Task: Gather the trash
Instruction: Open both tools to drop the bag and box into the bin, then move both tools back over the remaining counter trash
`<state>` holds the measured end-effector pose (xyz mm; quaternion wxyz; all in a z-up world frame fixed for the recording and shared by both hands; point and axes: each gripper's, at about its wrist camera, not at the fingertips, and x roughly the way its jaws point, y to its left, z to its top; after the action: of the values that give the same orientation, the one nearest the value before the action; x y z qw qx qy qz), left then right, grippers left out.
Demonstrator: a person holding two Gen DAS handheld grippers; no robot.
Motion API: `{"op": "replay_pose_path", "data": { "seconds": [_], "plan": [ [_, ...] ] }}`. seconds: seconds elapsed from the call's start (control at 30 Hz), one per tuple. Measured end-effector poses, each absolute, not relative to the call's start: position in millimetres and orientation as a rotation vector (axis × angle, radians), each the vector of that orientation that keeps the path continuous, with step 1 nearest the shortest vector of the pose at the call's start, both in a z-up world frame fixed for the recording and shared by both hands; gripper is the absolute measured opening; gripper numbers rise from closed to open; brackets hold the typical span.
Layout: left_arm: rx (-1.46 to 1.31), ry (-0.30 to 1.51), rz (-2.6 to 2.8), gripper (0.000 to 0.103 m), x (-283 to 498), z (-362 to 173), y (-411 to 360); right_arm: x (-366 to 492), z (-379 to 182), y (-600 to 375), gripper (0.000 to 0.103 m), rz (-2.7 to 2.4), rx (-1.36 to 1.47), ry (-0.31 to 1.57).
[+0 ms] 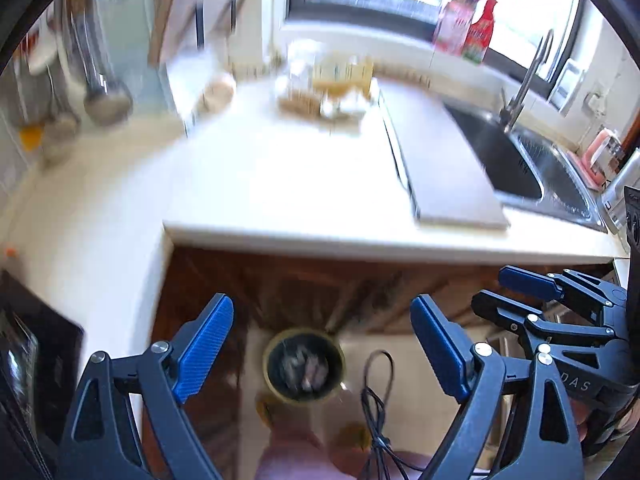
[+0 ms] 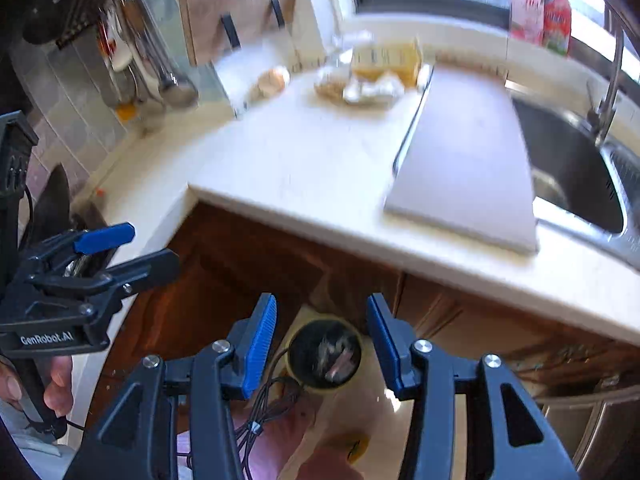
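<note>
My left gripper [image 1: 322, 340] is open, with nothing between its blue pads [image 1: 208, 344]. Far below it on the floor stands a round trash bin [image 1: 304, 366] with crumpled scraps inside. My right gripper [image 2: 322, 340] is also open and holds nothing; the same bin [image 2: 326, 354] shows in its gap, well beneath it. Each gripper appears in the other's view: the right gripper [image 1: 492, 292] at the right edge, the left gripper [image 2: 150, 246] at the left edge. At the back of the white counter [image 2: 304, 168] lies a blurred pile of crumpled paper and a yellow carton [image 2: 372, 84].
A grey cutting board [image 2: 468, 160] lies beside the steel sink [image 2: 576, 172] with its faucet [image 1: 524, 80]. Ladles [image 1: 106, 96] hang at the left wall. A black stove [image 1: 36, 344] sits at the left. Brown cabinet doors [image 2: 240, 256] stand under the counter. A thin black cable [image 1: 376, 400] dangles below.
</note>
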<state>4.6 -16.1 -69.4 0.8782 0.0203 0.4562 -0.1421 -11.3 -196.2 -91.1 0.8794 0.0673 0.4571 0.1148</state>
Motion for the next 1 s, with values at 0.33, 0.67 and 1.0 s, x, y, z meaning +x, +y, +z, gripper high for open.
{"op": "replay_pose_path", "data": {
  "seconds": [0.33,0.67,1.0],
  "plan": [
    [0.117,0.787,-0.307,0.091,51.9,-9.9,-13.4,31.9,-58.0,-210.9,0.048,0.13,0.216,0.848],
    [0.106,0.703,-0.355,0.091,115.2,-3.7,13.1,90.4,-36.8,-206.4,0.048,-0.019,0.267,0.779],
    [0.107,0.68,-0.318,0.091,171.8,-2.8,16.6,163.2,-19.8,-215.5,0.048,-0.032,0.293,0.782]
  ]
}}
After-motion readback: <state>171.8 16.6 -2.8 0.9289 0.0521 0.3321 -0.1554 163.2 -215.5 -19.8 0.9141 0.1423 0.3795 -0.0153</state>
